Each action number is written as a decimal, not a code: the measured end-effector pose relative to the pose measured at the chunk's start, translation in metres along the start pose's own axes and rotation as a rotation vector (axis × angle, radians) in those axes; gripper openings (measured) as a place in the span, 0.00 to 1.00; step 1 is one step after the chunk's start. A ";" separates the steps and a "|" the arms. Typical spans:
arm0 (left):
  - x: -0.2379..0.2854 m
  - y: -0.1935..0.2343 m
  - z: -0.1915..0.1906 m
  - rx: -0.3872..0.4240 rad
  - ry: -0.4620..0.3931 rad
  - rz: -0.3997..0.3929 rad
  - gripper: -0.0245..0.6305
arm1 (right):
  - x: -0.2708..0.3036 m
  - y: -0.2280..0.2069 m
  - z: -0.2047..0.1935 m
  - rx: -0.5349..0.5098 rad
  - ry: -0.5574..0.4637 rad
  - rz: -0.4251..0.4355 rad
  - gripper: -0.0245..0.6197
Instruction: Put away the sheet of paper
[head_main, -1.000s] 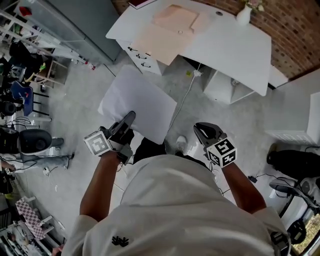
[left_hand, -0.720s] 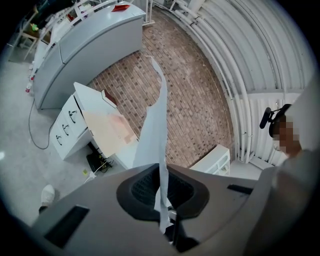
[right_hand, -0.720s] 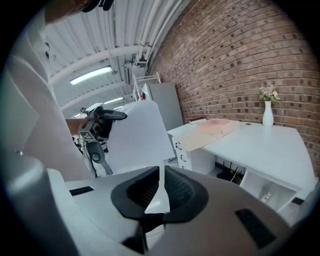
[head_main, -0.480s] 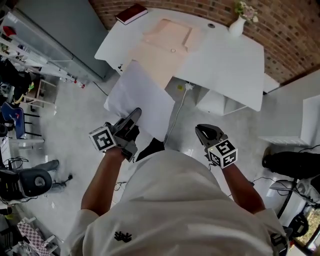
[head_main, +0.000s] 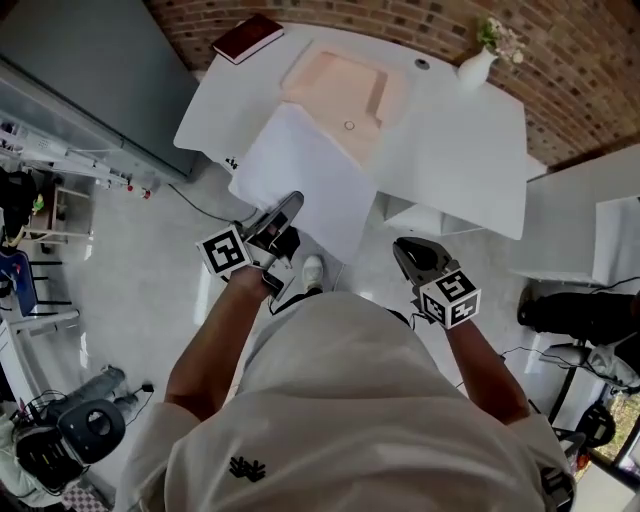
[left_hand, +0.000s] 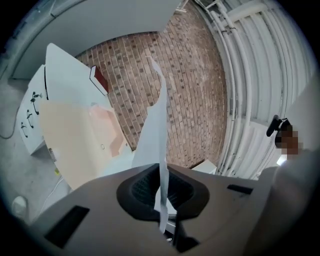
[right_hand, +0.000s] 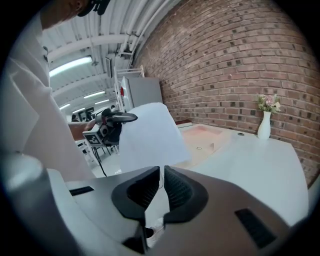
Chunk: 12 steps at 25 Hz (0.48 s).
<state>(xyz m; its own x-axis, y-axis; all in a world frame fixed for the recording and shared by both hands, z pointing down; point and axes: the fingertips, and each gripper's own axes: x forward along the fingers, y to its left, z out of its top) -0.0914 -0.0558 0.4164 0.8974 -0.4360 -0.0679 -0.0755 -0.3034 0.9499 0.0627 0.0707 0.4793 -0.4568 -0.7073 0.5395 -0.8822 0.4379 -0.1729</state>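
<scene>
A white sheet of paper (head_main: 310, 185) hangs in the air over the near edge of the white desk (head_main: 460, 130). My left gripper (head_main: 288, 208) is shut on its near edge. In the left gripper view the paper (left_hand: 159, 125) runs edge-on between the pads, straight up from the left gripper (left_hand: 161, 186). An open peach-pink folder (head_main: 338, 80) lies on the desk, partly hidden behind the sheet. My right gripper (head_main: 403, 250) is held to the right, short of the desk, shut with nothing in it. From the right gripper (right_hand: 161, 184) I see the paper (right_hand: 147, 135) to the left.
On the desk, a dark red book (head_main: 248, 37) lies at the far left corner and a white vase with flowers (head_main: 478, 65) stands at the far right. A brick wall (head_main: 590, 70) runs behind. A grey cabinet (head_main: 90, 70) stands left; a cable (head_main: 205, 205) lies on the floor.
The person has walked up to the desk. My left gripper has carried the sheet forward, so it now overlaps the desk edge and the folder. The right gripper has kept its place beside the body.
</scene>
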 end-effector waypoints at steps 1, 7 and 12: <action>0.004 0.007 0.010 -0.009 0.004 -0.005 0.07 | 0.008 -0.002 0.006 0.010 0.002 -0.009 0.12; 0.036 0.046 0.047 -0.078 0.029 -0.026 0.07 | 0.037 -0.019 0.023 0.053 0.020 -0.073 0.12; 0.069 0.078 0.067 -0.121 0.008 -0.019 0.07 | 0.047 -0.052 0.022 0.075 0.035 -0.089 0.11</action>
<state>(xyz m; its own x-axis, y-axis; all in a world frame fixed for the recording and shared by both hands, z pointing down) -0.0643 -0.1670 0.4654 0.9016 -0.4243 -0.0846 -0.0056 -0.2070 0.9783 0.0844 0.0031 0.4956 -0.3735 -0.7207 0.5840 -0.9256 0.3307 -0.1839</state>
